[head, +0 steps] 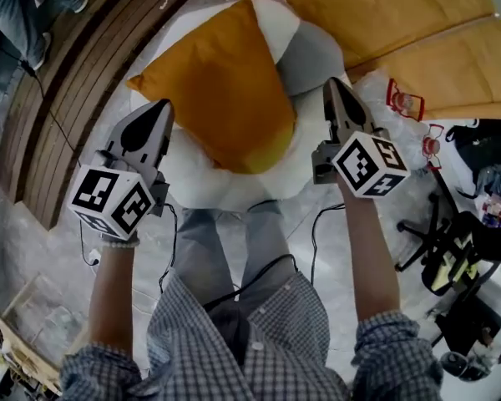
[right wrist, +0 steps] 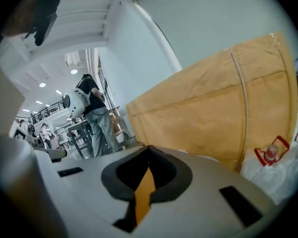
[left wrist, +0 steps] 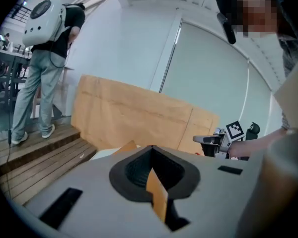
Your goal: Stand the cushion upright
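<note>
Checked sleeves (head: 384, 345) are seen nearest. Beyond them the left gripper (head: 161, 105) and right gripper (head: 335, 83) are held at either side of the seat (head: 200, 182), jaws shut together, nothing plainly held. On the seat the cushion (head: 221, 82) lies. It is judged light and soft, best pinched at opposite edges.

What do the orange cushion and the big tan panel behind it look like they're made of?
The orange cushion looks like soft matte fabric over stuffing: it bulges and its corners taper to points. The tan panel looks like matte cardboard or kraft paper, creased with a raised seam; which, I can't tell.
</note>
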The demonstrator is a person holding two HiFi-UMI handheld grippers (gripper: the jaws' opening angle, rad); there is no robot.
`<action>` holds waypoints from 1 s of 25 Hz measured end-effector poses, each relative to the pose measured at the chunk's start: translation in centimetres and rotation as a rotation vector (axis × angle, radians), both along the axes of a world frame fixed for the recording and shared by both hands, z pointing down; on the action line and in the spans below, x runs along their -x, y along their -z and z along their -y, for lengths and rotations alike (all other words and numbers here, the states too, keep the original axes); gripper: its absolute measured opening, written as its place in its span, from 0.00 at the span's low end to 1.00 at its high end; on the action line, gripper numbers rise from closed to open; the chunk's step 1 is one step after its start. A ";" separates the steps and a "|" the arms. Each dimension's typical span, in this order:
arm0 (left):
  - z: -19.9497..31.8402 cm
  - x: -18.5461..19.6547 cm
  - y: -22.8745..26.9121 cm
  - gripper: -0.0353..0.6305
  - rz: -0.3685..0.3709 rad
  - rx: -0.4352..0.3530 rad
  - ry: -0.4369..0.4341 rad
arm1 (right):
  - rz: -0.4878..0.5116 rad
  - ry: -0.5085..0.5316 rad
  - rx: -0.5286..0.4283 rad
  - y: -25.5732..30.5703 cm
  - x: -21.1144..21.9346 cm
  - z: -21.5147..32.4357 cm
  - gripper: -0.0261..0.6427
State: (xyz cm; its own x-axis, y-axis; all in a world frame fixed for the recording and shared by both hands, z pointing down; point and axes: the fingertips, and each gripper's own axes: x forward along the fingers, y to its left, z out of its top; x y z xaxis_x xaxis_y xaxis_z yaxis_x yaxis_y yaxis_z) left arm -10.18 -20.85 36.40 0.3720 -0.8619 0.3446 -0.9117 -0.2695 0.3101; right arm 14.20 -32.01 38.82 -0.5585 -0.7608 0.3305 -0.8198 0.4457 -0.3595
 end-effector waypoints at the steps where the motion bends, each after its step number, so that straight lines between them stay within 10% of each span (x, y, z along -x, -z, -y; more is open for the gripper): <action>1: -0.3 -0.8 1.4 0.06 -0.010 -0.024 -0.019 | -0.010 -0.001 -0.015 1.2 -1.0 -0.6 0.05; 25: -5.7 -3.0 16.3 0.06 -0.083 -0.184 -0.155 | 0.038 -0.210 -0.101 16.0 -9.3 -13.0 0.05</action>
